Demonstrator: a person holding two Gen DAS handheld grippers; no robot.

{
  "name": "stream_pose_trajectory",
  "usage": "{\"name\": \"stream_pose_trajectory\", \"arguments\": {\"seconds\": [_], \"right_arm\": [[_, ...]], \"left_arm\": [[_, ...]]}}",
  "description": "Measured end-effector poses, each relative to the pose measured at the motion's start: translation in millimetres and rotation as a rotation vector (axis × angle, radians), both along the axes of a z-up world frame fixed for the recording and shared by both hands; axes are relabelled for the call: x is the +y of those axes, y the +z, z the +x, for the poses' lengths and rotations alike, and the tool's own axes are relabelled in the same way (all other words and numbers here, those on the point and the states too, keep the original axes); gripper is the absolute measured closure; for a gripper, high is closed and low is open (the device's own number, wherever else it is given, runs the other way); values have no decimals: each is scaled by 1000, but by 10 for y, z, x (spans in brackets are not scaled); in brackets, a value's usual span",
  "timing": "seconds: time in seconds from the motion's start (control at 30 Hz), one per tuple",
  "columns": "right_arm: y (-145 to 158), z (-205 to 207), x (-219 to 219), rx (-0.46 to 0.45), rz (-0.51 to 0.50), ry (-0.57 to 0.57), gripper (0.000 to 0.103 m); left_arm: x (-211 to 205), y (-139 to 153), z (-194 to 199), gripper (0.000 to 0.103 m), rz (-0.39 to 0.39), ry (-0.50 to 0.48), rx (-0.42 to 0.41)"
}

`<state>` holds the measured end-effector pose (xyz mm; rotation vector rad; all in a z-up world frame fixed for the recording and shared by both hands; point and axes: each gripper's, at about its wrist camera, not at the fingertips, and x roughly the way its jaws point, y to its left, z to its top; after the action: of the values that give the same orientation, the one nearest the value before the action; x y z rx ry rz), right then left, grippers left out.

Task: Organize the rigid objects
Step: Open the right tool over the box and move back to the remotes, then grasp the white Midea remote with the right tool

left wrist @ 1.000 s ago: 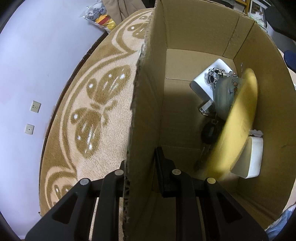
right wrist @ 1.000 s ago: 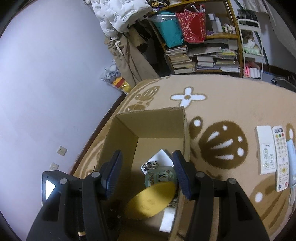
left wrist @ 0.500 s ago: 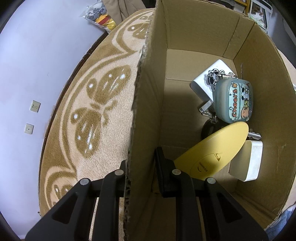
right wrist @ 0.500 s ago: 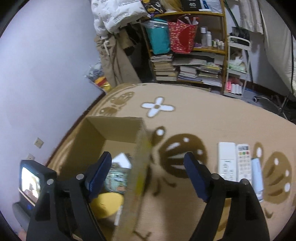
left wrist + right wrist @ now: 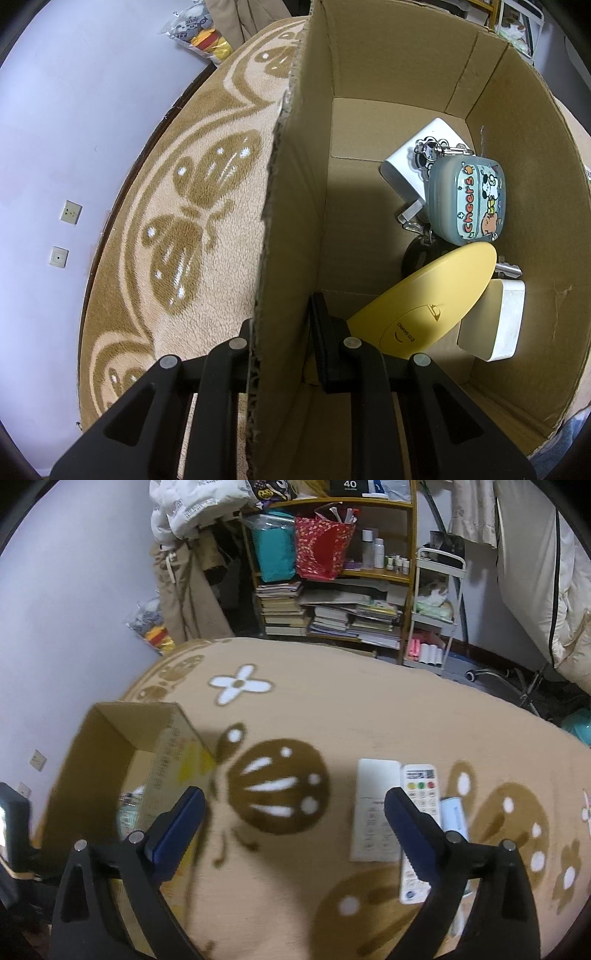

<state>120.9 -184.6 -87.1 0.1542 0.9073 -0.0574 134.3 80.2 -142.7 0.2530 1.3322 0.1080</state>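
right gripper (image 5: pixel 293 825): jaws wide apart, having just been opening, nothing between them; only bare rug (image 5: pixel 332 716) shows in the gap. it hangs over the rug just outside the box (image 5: pixel 110 734), which lies to its left in the right wrist view.

white remote (image 5: pixel 375 812): flat on the rug, ahead and to the right of the gap, partly behind the right pad. long axis runs roughly along the gripper's pointing line, so the wide jaws would straddle its short width if shifted right.

button remote (image 5: pixel 419 823): touching or just beside the white remote on its right, same orientation, its near half hidden by the right finger.

blue item (image 5: pixel 454 814): just right of the button remote, mostly hidden; kind cannot be told.

judgement: these pieces are the likely next picks, and the right hand is plainly the nearer one.

left gripper (image 5: pixel 280 339): jaws together, clamped on the box wall (image 5: pixel 291 221), one finger outside, one inside, steadying the box.

box contents, left wrist view: yellow oval (image 5: pixel 424 306) leaning on a white block (image 5: pixel 495 317); "cheers" case (image 5: pixel 467 199) with key ring; white charger (image 5: pixel 413 155); dark fob (image 5: pixel 417 254) and key (image 5: pixel 508 271) partly covered.
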Motion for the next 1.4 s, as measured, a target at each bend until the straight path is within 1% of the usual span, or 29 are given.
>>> {"name": "stream_pose_trajectory", "arguments": {"seconds": [0.07,0.13,0.2,0.4,0.5,0.63,0.7,0.8,1.13,1.27,1.4], "right_arm": [[-76,22,-69,12,-12,1,1],[-153,33,-128,29,8,1,1],[-268,55,-207,65,32,-4,1],[-523,80,-397,129,60,-46,1],[-624,93,-490,173,88,-61,1],[-720,99,-547,216,77,-67,1],[-760,105,-564,225,72,-68,1],[-845,150,-610,247,91,-74,1],[-851,234,-630,247,94,-65,1],[-776,219,-645,221,104,-61,1],[-822,266,-610,253,100,-34,1]], "left_arm": [[0,2,0,85,1,-1,0],[-2,2,1,85,-1,-1,1],[1,2,1,85,-4,1,1],[10,-3,1,85,-7,3,1],[9,-3,1,85,-8,4,1],[10,-6,1,85,-6,3,1],[10,-6,0,85,-7,4,1],[9,-6,1,85,-7,4,1],[21,-11,-2,85,-5,1,1],[23,-18,-3,85,-9,2,2],[30,-22,-4,85,-9,2,2]]}}
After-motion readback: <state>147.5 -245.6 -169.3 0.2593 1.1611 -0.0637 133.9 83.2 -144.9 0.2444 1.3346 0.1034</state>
